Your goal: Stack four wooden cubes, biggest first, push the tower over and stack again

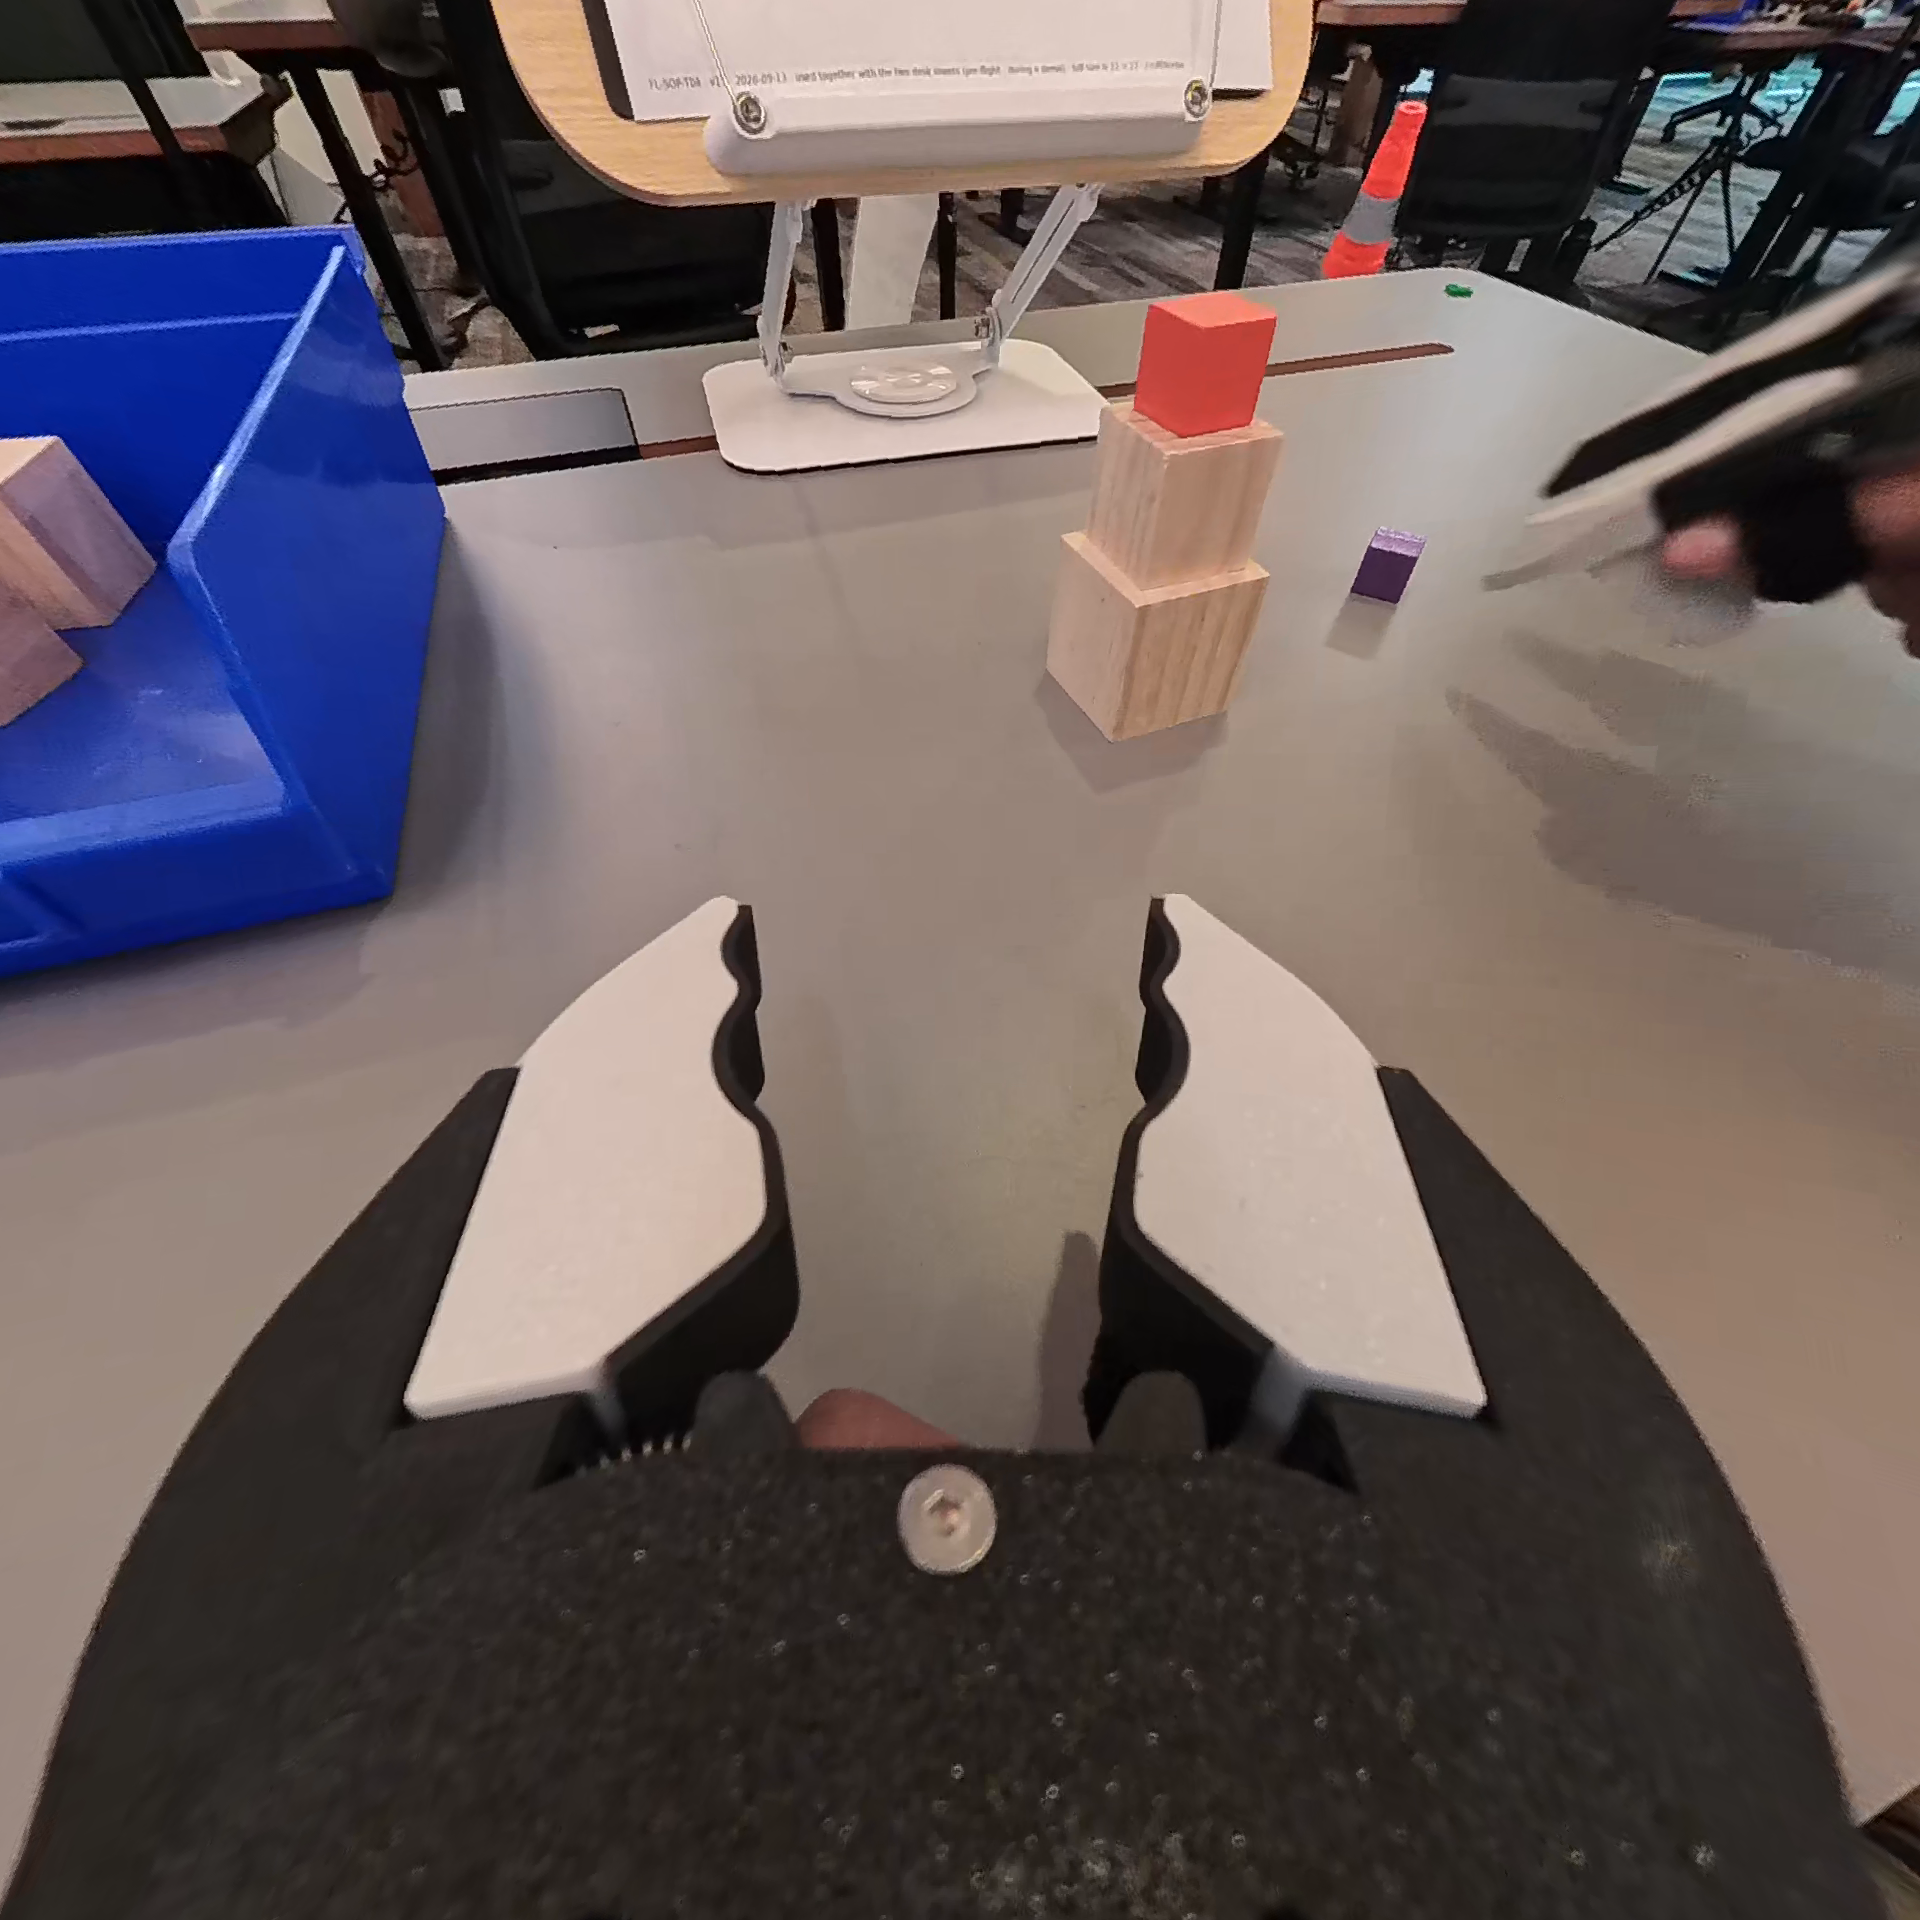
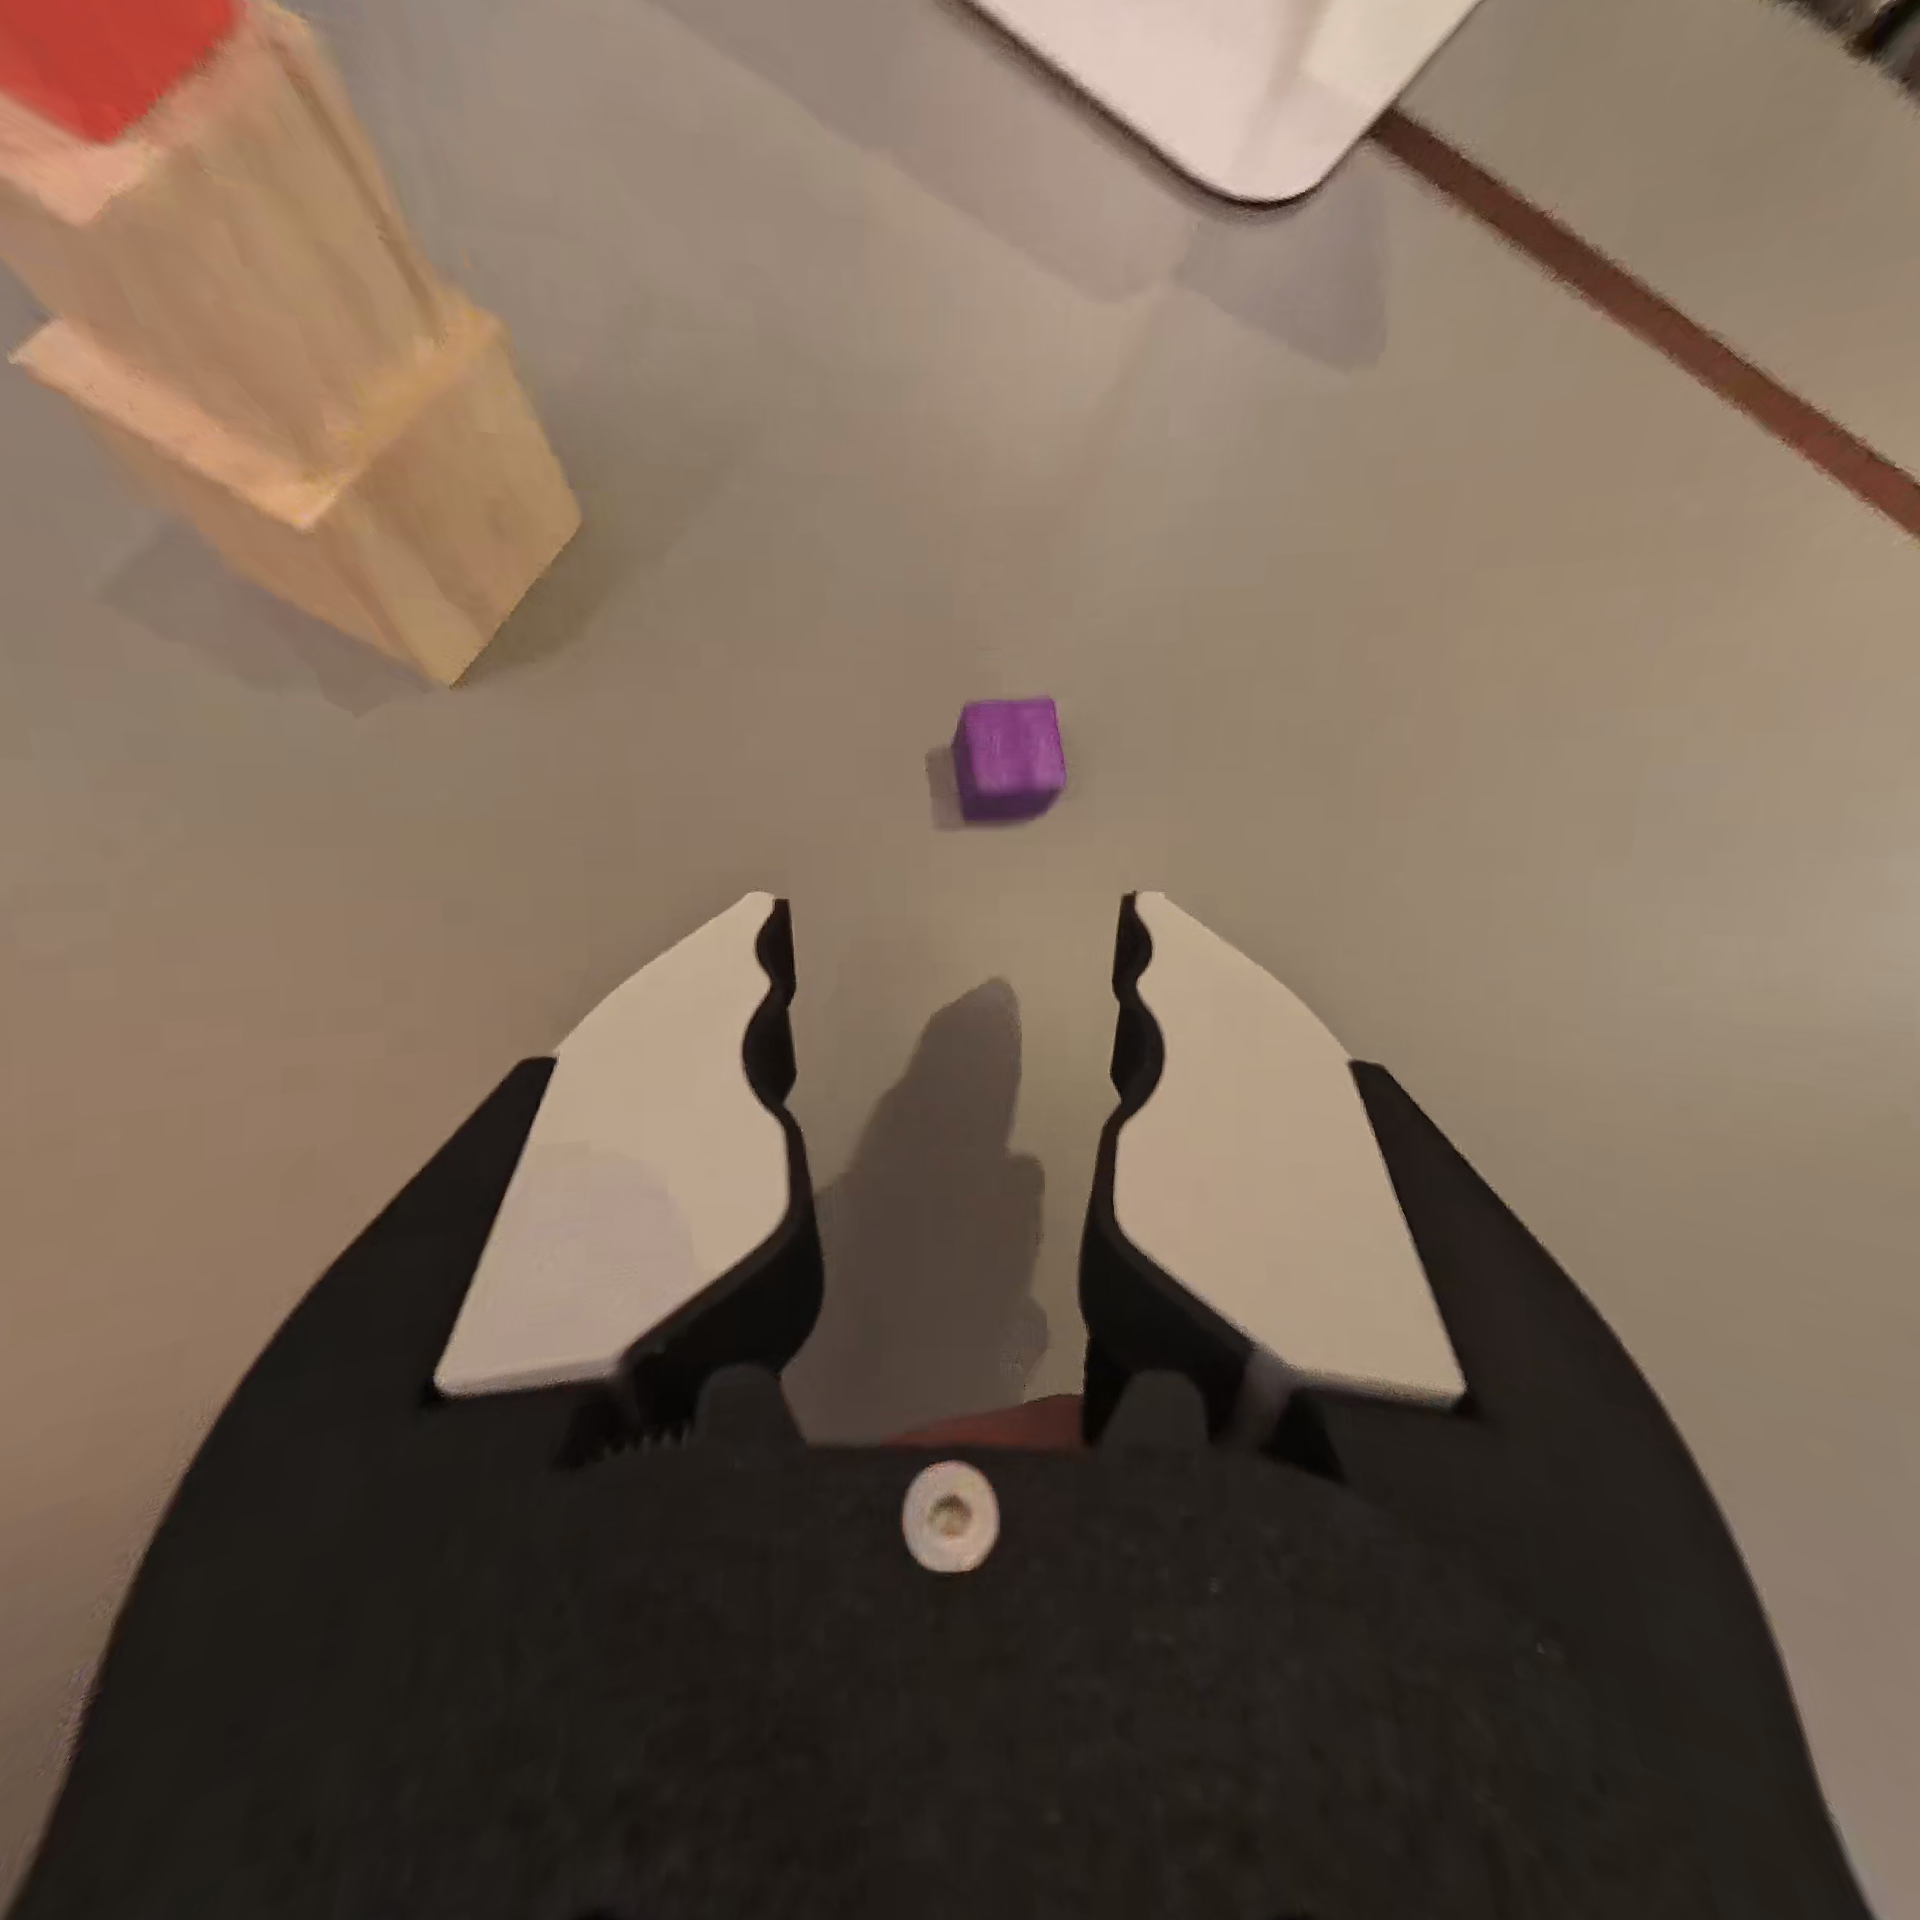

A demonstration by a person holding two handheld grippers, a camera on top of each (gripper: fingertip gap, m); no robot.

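A tower of three cubes stands on the grey table (image 1: 935,790): a large plain wooden cube (image 1: 1153,644) at the bottom, a smaller plain one (image 1: 1184,499) on it, a red cube (image 1: 1205,364) on top. The tower also shows in the right wrist view (image 2: 312,416). A tiny purple cube (image 1: 1387,566) lies alone to the tower's right. My right gripper (image 2: 951,914) is open and empty, just short of the purple cube (image 2: 1008,758); it also shows in the left wrist view (image 1: 1538,530). My left gripper (image 1: 948,914) is open and empty, well short of the tower.
A blue bin (image 1: 260,582) at the left holds two more wooden cubes (image 1: 62,540). A white stand base (image 1: 894,405) with a wooden board (image 1: 904,94) is behind the tower. The table's far edge runs beyond it.
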